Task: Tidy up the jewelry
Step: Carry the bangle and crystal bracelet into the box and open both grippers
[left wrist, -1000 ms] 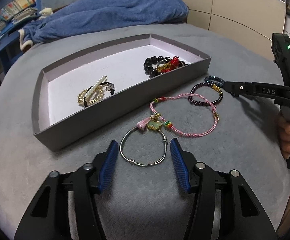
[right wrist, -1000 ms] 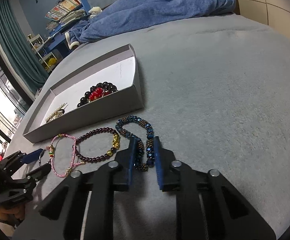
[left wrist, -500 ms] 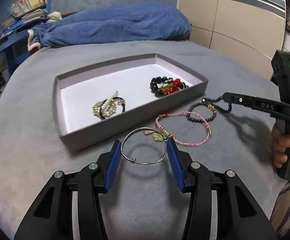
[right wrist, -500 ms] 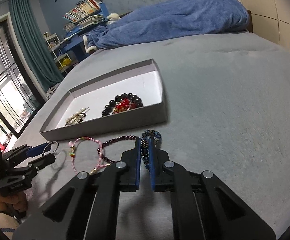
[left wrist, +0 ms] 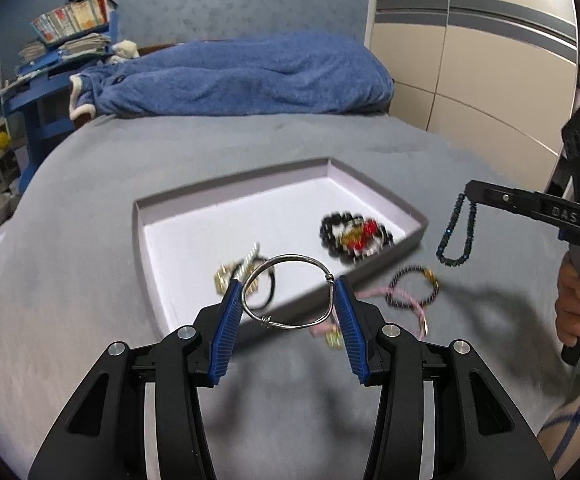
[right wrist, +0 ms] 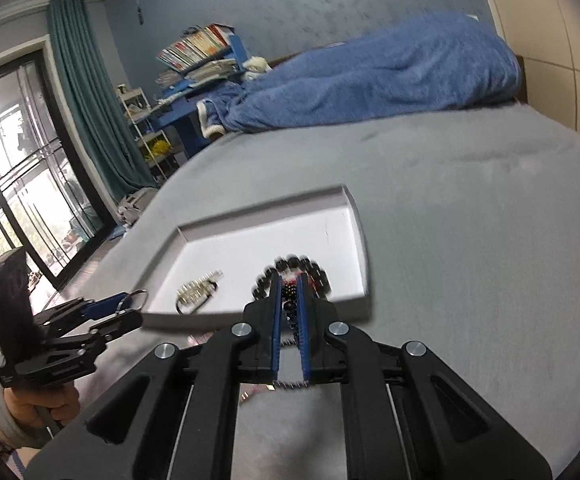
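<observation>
The tray [left wrist: 418, 236] lay on the bed [left wrist: 90, 240]. Inside the tray sat a bead bracelet [left wrist: 354, 236] at its right and a hair clip [left wrist: 234, 276] at its left. Two bracelets [left wrist: 410, 292] lay before the tray.

My left tongs [left wrist: 288, 306] pinch a thin silver wire bangle [left wrist: 289, 291] between their blue ribbed pads, held above the near wall of the shallow grey tray [left wrist: 140, 236] on the grey bed [left wrist: 70, 208]. Inside the tray lie a black-and-red bead bracelet [left wrist: 355, 237] and a gold-and-pearl piece [left wrist: 237, 273] — both blurred. My right tongs [left wrist: 470, 194] dangle a dark blue beaded bracelet [left wrist: 456, 236]; below it, on the bed, rest a dark purple bead bracelet [left wrist: 412, 289] and a pink cord bracelet [left wrist: 406, 300].
</observation>
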Available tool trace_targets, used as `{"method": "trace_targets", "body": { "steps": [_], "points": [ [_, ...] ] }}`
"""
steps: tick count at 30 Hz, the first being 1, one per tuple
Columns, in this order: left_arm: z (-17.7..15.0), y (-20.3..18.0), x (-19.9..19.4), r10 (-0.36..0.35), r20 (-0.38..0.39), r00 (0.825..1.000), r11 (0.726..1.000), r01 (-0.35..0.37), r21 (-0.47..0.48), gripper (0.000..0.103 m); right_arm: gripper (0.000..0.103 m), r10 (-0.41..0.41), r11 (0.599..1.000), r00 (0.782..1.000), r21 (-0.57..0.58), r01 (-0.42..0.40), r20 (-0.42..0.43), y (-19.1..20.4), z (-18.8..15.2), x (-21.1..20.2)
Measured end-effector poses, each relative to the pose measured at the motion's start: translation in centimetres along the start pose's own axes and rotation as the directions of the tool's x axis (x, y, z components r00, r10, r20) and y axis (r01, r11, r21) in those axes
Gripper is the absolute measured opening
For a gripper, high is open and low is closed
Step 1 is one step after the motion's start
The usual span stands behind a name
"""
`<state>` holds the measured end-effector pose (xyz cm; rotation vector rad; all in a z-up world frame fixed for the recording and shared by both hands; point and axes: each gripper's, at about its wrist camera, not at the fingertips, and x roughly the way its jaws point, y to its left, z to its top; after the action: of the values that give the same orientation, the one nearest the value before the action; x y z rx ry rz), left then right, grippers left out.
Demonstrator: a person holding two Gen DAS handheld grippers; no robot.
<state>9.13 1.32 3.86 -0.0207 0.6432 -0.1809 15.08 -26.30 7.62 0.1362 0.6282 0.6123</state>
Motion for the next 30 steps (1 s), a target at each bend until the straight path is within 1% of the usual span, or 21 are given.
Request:
{"method": "trace_targets", "body": {
  "steps": [4,7,11,14,17,20,24,30],
  "points": [
    [1.3,0.6,0.8,0.012,0.009,1.0,1.0,-0.012,-0.012,0.048,0.007,0.025,1.0,1.0,-0.006,-0.025,0.014,0.3,1.6,0.2],
    [2.1,1.3,1.8,0.026,0.001,1.0,0.999,-0.026,-0.035,0.048,0.007,0.038,0.999,0.999,-0.016,-0.038,0.017,0.5,2.9,0.8],
    [2.5,2.5,3.4,0.047,-0.019,0.999,0.996,-0.049,-0.071,0.048,0.007,0.033,0.998,0.999,-0.046,-0.033,0.006,0.9,4.1,2.3],
    [2.6,3.1,4.3,0.047,-0.035,0.998,0.995,-0.05,-0.086,0.048,0.007,0.027,0.998,1.0,-0.062,-0.028,-0.015,1.4,4.5,3.7],
    [2.8,3.4,5.5,0.045,-0.055,0.997,0.994,-0.05,-0.095,0.048,0.007,0.02,0.997,0.999,-0.072,-0.023,-0.043,1.8,4.5,5.6],
    [2.9,3.4,6.3,0.052,-0.078,0.996,0.995,-0.058,-0.082,0.048,0.007,0.008,0.996,0.996,-0.084,-0.015,-0.09,1.9,4.0,7.9],
    [2.6,3.0,7.6,0.059,-0.115,0.992,0.995,-0.068,-0.072,0.048,0.007,-0.02,0.993,0.986,-0.115,0.001,-0.163,2.4,2.8,10.9],
    [1.9,3.4,8.6,0.076,-0.15,0.986,0.993,-0.088,-0.075,0.049,0.007,-0.059,0.988,0.97,-0.152,0.024,-0.234,2.5,1.3,13.0]
  ]
}}
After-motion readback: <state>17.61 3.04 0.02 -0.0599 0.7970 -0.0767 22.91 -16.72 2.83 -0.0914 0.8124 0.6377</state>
